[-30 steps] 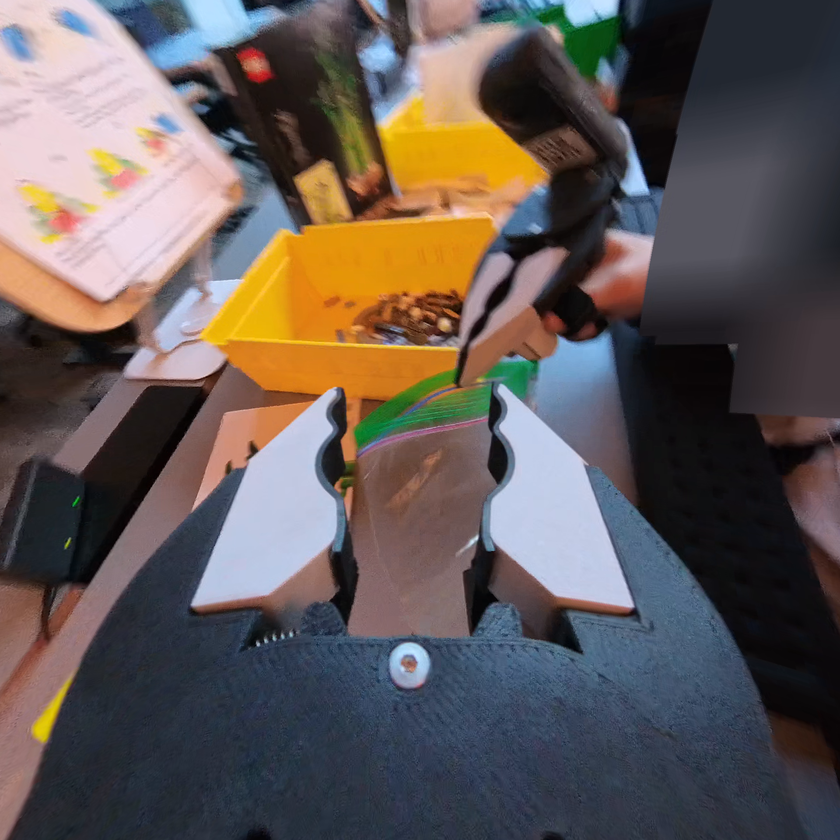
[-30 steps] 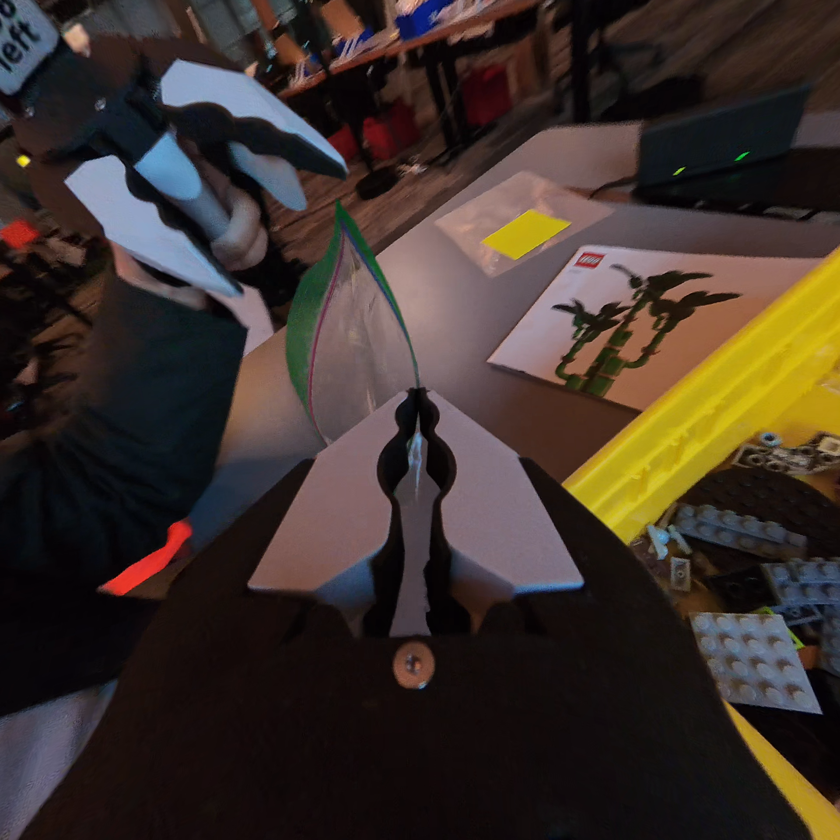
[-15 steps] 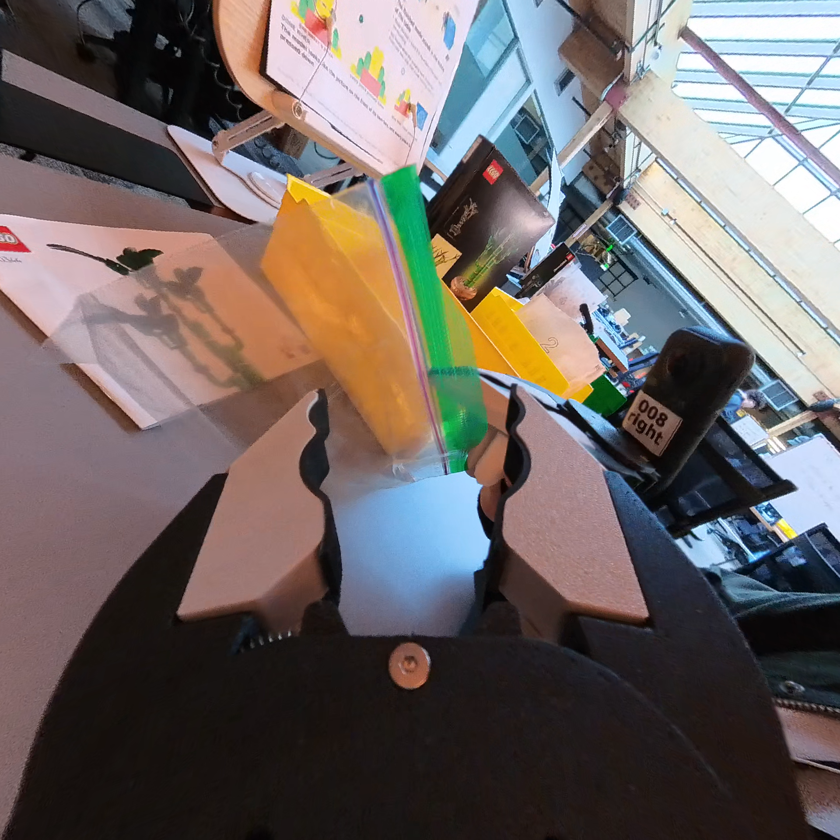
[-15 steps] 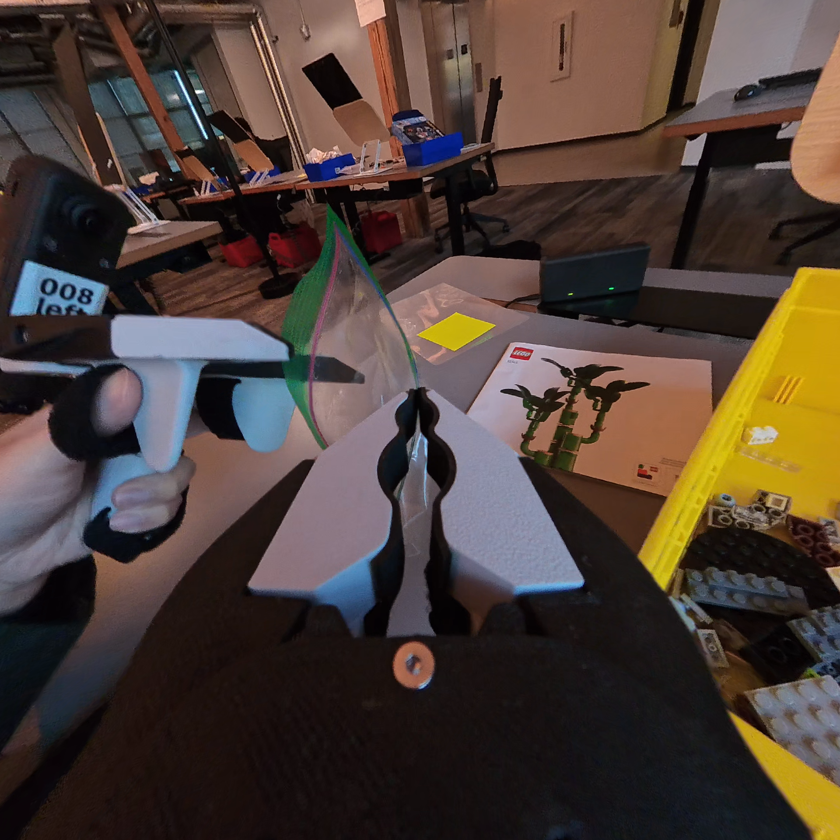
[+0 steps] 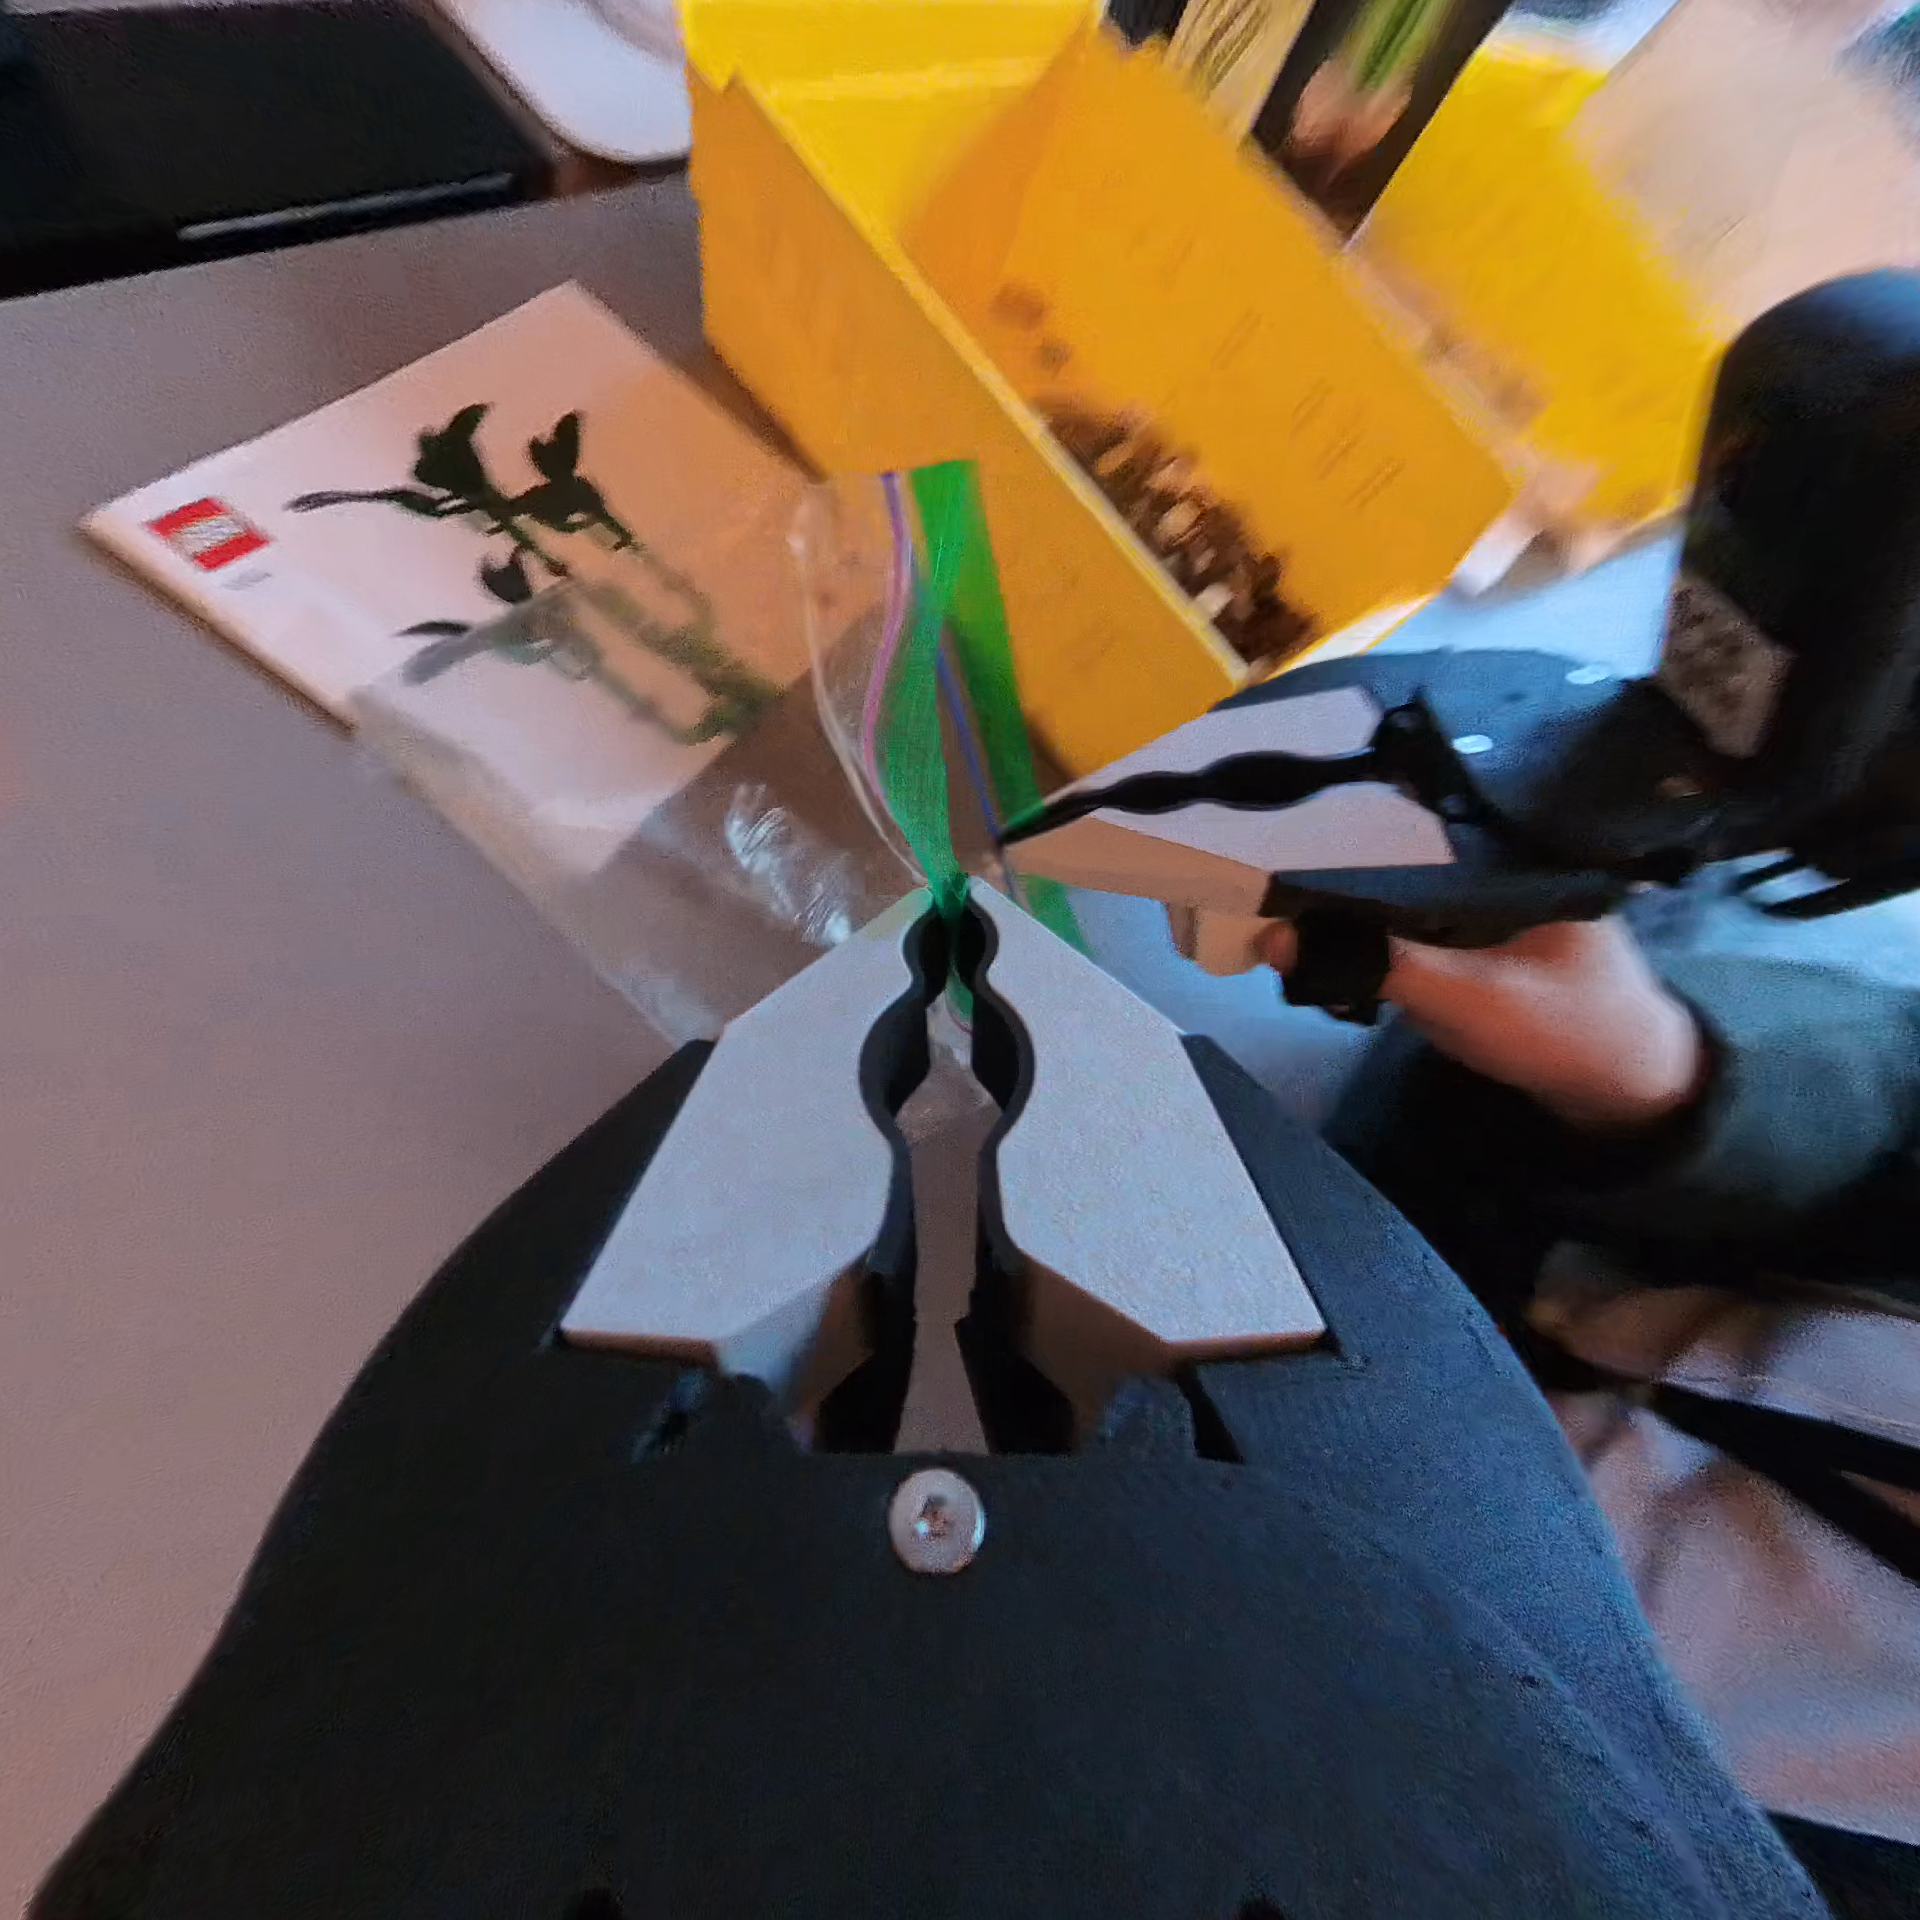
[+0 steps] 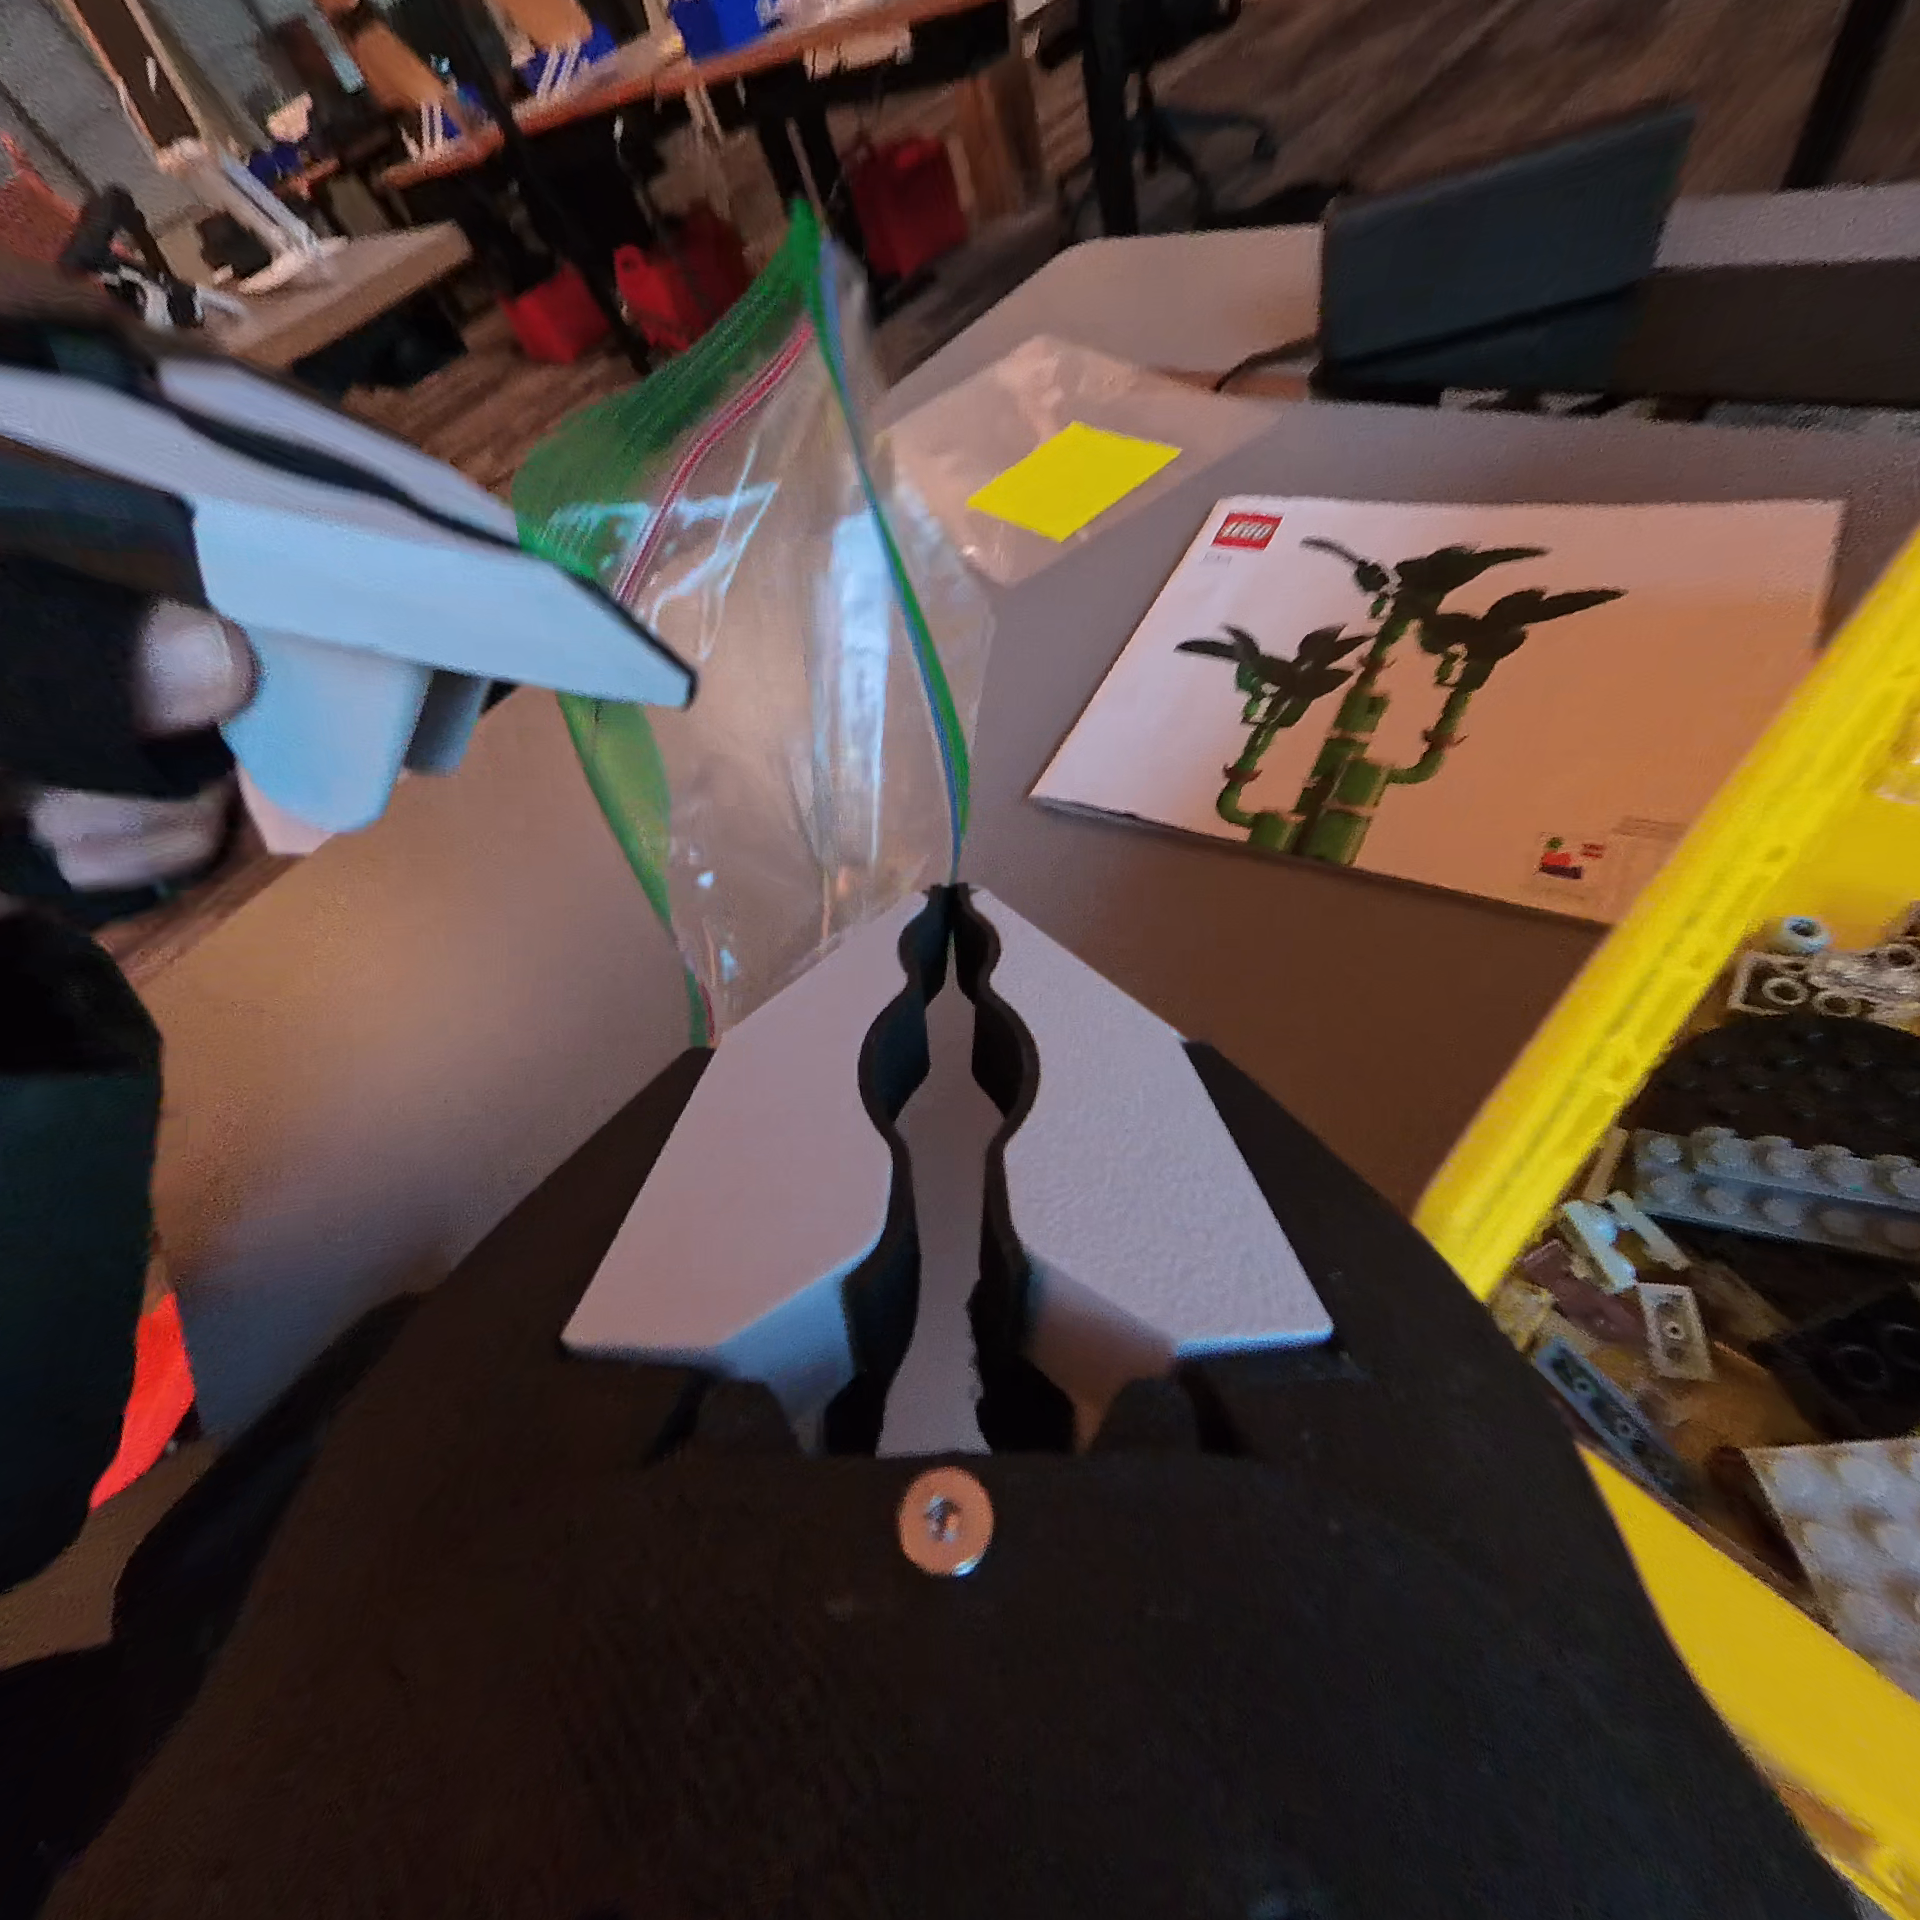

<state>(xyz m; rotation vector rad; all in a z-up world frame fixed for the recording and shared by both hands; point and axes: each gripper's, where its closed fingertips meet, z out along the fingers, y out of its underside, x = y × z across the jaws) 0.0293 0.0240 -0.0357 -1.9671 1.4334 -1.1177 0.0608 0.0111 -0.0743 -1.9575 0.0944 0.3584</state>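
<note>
A: State of the left tongs (image 5: 948, 914)?

B: Closed together, clamped on the green zip strip of a clear plastic bag (image 5: 831, 727). The bag is held in the air above the table (image 5: 208, 1039).

A: State of the right tongs (image 6: 951, 896)?

B: Closed together, clamped on the opposite edge of the same bag (image 6: 790, 675). In the right wrist view the bag mouth gapes between the two grip points.

A: Items beyond the bag?

B: A printed booklet (image 6: 1455, 675) with a green plant picture lies flat on the table. Just beside it stands a yellow bin (image 6: 1683, 966) holding grey and black building bricks (image 6: 1766, 1174). Farther back lies a second clear bag with a yellow note (image 6: 1070, 480), then a dark box (image 6: 1496, 260) at the table's far edge.
</note>
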